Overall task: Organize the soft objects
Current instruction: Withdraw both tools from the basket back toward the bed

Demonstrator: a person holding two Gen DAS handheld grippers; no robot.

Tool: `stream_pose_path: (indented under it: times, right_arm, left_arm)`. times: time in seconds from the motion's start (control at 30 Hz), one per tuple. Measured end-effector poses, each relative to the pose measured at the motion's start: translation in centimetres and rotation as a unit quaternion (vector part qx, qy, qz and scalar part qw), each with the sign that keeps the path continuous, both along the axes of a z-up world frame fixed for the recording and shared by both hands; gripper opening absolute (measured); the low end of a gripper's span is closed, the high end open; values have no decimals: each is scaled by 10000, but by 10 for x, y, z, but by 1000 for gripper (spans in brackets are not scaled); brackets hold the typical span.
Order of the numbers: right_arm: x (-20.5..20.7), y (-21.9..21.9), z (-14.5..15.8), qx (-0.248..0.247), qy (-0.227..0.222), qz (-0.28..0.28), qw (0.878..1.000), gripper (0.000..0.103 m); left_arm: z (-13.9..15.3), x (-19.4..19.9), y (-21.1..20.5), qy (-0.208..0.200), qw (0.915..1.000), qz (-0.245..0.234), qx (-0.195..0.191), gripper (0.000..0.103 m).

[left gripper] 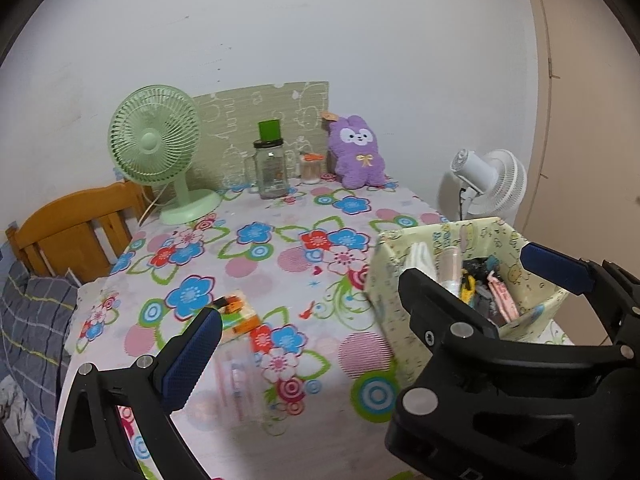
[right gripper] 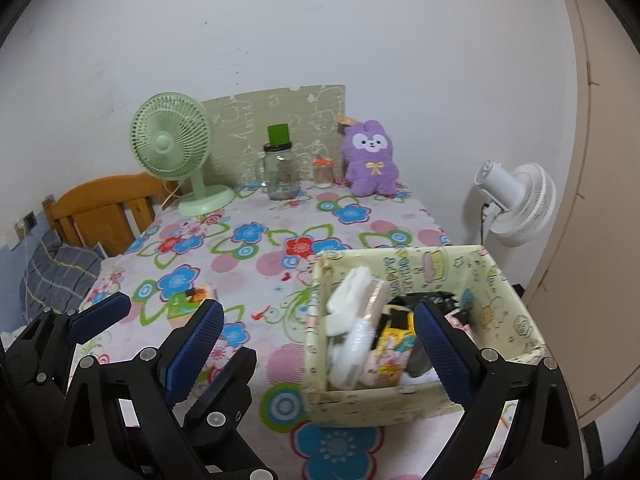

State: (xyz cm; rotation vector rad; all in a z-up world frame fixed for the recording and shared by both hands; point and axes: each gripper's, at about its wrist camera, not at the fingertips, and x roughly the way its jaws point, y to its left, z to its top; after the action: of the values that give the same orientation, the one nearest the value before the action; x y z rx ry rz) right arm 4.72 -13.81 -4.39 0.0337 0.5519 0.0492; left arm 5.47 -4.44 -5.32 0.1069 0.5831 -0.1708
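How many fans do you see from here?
2. A green desk fan stands at the table's far left corner, beside the glass jar. A white fan stands off the table, to its right, near the wall. Others could be out of view.

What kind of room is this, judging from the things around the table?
Probably a bedroom in a home. A wooden headboard with plaid bedding stands beside the table, whose cloth is flowered. On the table are a green fan, a purple plush and a box of small items.
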Motion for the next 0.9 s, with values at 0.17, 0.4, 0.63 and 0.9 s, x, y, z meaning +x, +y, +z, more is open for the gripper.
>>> stream_pose_path:
  times: [0.17,0.4,0.63,0.9]
  right_arm:
    - [2,16,-3,5,17,121,9999,97]
    - [6,36,-8,28,73,250,9997,97]
    - [14,56,-14,-3,141,348,9993,97]
    - [25,77,-21,-1,238,479,9986,97]
  left_arm:
    - [-2,1,16,12,9999,133,35,103]
    - [-7,4,34,42,9997,246,76,103]
    - [-13,10,53,131,9992,361,95,103]
    - [-19,17,72,203,9987,429,167,103]
